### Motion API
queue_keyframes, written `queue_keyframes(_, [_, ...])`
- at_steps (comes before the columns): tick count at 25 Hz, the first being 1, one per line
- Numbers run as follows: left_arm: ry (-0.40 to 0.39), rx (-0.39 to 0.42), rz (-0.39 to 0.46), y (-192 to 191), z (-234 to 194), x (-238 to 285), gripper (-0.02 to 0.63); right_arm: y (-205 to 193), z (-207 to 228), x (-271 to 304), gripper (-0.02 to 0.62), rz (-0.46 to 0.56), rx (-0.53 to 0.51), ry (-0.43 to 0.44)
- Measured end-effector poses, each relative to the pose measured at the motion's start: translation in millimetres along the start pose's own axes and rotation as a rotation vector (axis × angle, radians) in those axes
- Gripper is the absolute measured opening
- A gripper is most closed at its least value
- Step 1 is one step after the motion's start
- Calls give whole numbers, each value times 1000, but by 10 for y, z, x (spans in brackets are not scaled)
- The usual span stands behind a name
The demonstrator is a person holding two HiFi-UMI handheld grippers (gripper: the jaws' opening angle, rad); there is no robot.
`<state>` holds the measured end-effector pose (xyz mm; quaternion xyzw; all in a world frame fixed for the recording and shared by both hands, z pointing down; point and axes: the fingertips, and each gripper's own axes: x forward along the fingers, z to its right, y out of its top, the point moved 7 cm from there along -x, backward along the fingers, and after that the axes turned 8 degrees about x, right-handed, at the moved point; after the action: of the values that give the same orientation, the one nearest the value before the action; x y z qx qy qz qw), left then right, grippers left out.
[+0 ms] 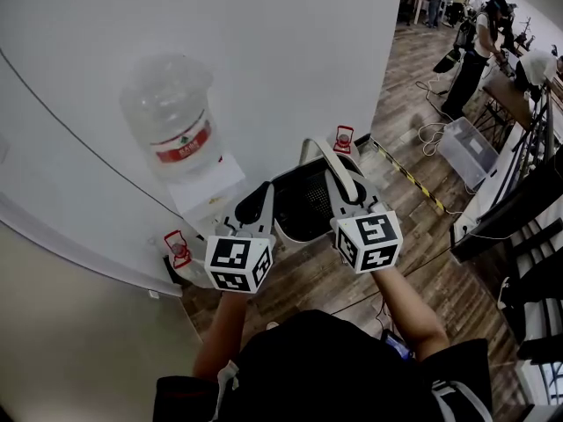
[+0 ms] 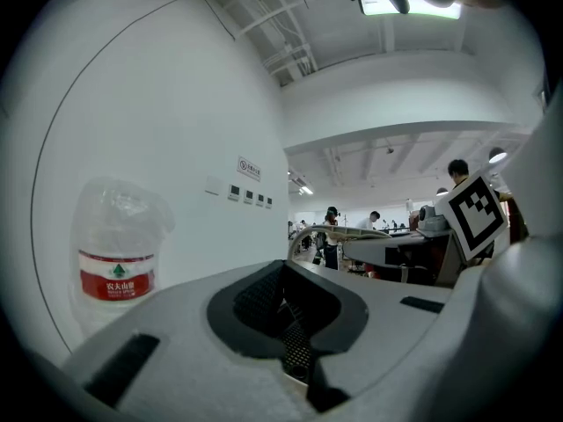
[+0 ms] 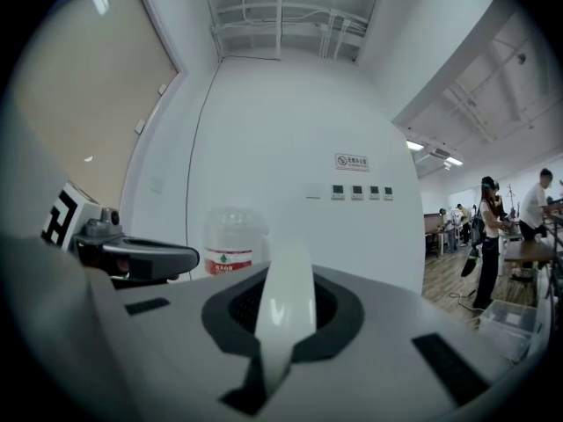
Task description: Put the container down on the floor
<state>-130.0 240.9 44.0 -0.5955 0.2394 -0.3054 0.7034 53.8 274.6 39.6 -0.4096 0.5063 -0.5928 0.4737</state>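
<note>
1. My left tongs (image 2: 286, 322) pinch the container (image 1: 303, 202) by its mesh rim, steadying it mid-air.
2. My right tongs (image 3: 280, 328) clamp its white handle (image 3: 287, 271), sharing the load above the floor (image 1: 413, 236).

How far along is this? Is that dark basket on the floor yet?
Done: the container has been picked up. The right gripper is shut on its white handle, and the left gripper looks clamped on its dark rim.
In hand: it hangs in the air beside the water bottle.
Left: lowering it onto the wooden floor and letting go.
</note>
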Motion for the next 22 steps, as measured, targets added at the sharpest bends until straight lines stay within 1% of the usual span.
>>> queue_keyframes(5, [17,-10,-11,-12,173,135,17,-30,225,-28,29,-18,8,17])
queue_keyframes(10, [51,-26,-16,-57,320,216,17,-75,418,-72,29,-27,2,47])
queue_keyframes(14, [63,-10,-36,-96,407,261,17,-110,565,-34,29,-31,4,55])
queue_keyframes(17, [75,-1,-49,-85,400,291,17,-112,613,-13,29,-32,12,64])
queue_keyframes(22, [89,11,-37,-7,352,396,17,-102,709,65,29,-31,23,71])
